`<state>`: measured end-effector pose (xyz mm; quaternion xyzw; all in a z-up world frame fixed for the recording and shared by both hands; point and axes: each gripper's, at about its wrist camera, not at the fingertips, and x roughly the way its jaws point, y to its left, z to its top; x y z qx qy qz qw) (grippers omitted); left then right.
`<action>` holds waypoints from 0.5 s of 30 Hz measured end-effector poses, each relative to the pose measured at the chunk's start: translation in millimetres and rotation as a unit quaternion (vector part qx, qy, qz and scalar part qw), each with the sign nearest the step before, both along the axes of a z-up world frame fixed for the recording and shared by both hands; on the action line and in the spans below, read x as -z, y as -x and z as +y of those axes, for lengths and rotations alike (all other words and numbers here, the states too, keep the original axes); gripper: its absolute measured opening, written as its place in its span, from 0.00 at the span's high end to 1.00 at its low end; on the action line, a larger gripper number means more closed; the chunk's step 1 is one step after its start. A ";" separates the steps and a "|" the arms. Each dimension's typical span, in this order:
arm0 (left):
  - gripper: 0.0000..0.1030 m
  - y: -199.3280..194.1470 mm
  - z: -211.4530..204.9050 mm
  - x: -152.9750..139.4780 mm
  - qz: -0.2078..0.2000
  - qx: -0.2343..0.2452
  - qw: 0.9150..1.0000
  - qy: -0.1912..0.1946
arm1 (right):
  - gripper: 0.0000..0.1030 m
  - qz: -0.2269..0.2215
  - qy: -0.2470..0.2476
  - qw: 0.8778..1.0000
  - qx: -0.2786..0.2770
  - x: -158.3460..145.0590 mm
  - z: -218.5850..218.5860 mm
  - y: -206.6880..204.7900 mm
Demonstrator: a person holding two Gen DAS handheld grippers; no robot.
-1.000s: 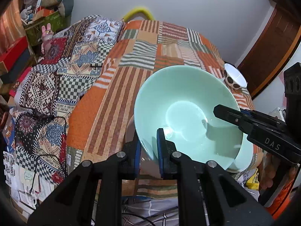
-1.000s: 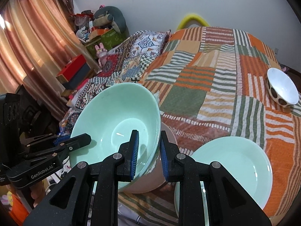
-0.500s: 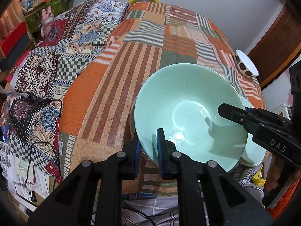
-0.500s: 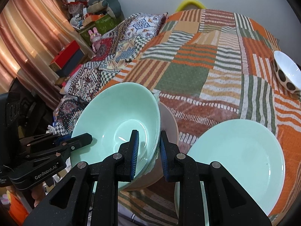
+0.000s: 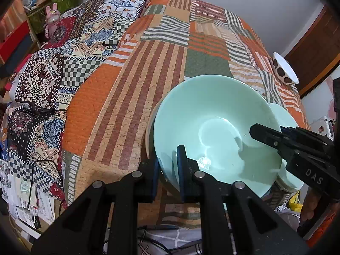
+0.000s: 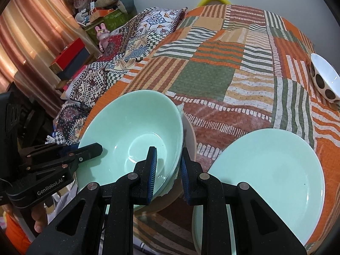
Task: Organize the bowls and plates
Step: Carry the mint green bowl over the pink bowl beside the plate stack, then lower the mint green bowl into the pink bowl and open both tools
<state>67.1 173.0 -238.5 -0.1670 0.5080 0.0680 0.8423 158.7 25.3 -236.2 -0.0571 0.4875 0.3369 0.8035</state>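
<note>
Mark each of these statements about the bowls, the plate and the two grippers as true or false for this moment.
1. Both grippers grip the rim of the mint green bowl. True: left gripper and right gripper are each clamped on it.
2. The green bowl sits directly on the bedspread. False: a beige bowl is under it.
3. A mint green plate lies right of the bowls in the right wrist view. True.
4. The spotted bowl is stacked on the plate. False: it stands apart on the patchwork bedspread.

Bare quilt on the bed [image 6: 201,80] lies open beyond the green bowl [image 6: 131,131]. The green plate [image 6: 269,170] crowds its right; the spotted bowl [image 6: 325,80] sits well apart.
</note>
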 end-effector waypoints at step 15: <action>0.87 -8.4 0.0 2.3 -0.003 -0.003 1.000 -0.012 | 0.78 0.002 0.010 1.000 -0.008 3.8 0.2 -0.3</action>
